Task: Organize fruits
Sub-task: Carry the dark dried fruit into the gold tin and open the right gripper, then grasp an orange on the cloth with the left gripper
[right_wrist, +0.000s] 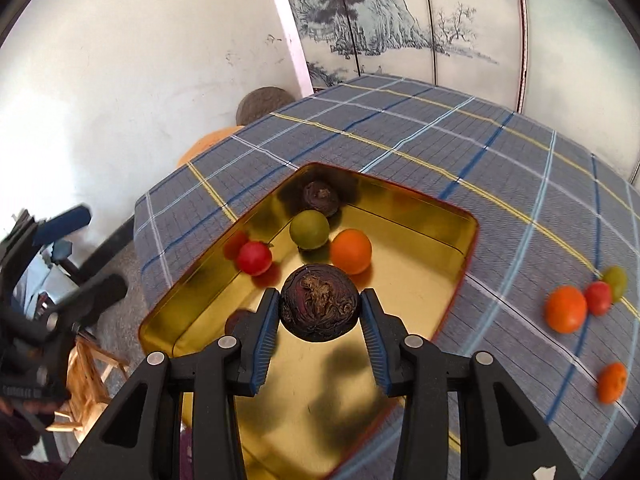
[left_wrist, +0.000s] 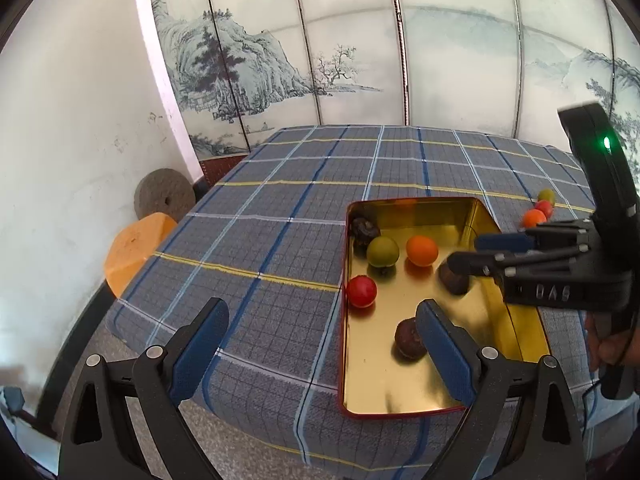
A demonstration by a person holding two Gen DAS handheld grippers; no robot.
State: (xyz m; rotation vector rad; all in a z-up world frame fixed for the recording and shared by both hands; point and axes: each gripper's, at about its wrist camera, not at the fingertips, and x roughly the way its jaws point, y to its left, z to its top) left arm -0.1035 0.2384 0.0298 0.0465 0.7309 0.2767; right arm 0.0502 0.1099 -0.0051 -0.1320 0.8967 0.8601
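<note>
Gold tin [right_wrist: 460,236]: shallow metal tray with a red outer rim, lying on the checked tablecloth [right_wrist: 440,152]; every place below is given relative to it.
Dark wrinkled fruit [right_wrist: 319,303]: hangs over the tin's near half, above the bare gold floor, with the orange fruit [right_wrist: 351,251] just beyond it toward the far wall.
Key relation: the fruit sits directly ahead of the right gripper [right_wrist: 320,334], between its two blue pads; it is round, so no long axis matters. Open floor lies straight below it.
Right gripper: jaws narrow. The left pad touches the fruit; the right pad shows a thin gap in the wrist view, so whether it is still pinched or just let go I cannot tell for certain.
Left gripper [left_wrist: 322,354]: spread wide and holding nothing, poised over the tin's near-left corner, another dark fruit [left_wrist: 408,338] beside its right finger.
Nearer hand: the right, by far.
In the tin: a red fruit [right_wrist: 255,258] by the left wall, a green fruit [right_wrist: 309,229] and a third dark fruit [right_wrist: 320,197] toward the far corner.
Outside the tin: four fruits on the cloth to its right, among them an orange one [right_wrist: 566,309].
Judgement: the drop needs only a clean release.
</note>
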